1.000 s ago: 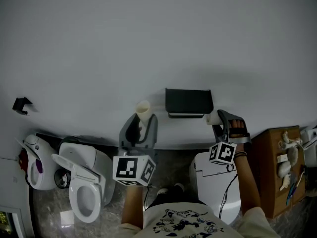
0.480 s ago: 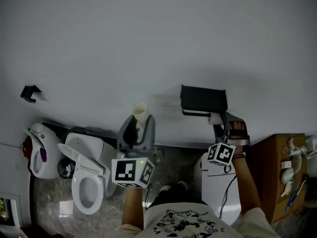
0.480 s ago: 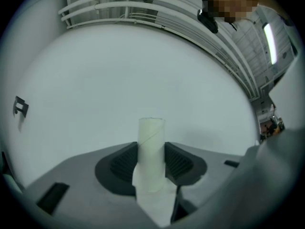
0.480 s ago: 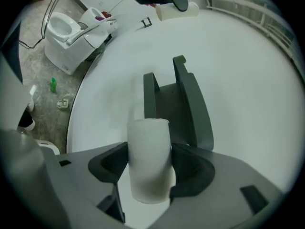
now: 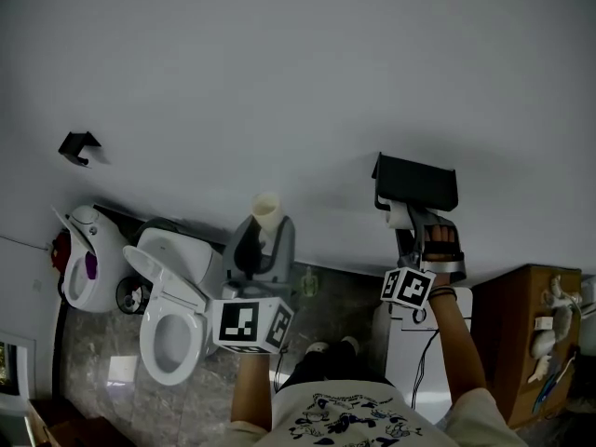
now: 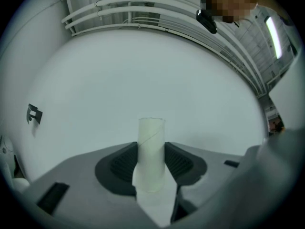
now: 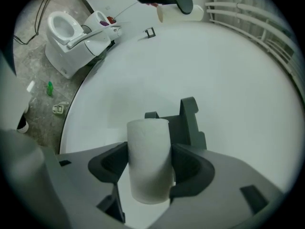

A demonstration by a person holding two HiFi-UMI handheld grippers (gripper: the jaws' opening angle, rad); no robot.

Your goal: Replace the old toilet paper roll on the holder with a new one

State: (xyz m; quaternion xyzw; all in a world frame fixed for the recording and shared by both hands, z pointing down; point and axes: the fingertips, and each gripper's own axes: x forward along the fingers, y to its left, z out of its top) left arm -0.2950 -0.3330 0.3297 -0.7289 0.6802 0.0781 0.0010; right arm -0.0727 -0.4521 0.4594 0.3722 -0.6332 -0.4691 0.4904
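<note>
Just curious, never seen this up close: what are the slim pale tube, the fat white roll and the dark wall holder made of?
Slim pale tube: likely bare cardboard, matt, with a spiral seam. Fat white roll: soft tissue paper, matt, slightly fuzzy. Dark wall holder: smooth, even black, plastic or painted metal; I cannot tell which.

No legible text or labels

White toilet (image 5: 186,298) lid raised; wooden cabinet (image 5: 517,343) right; black hook (image 5: 79,146) on wall.
</note>
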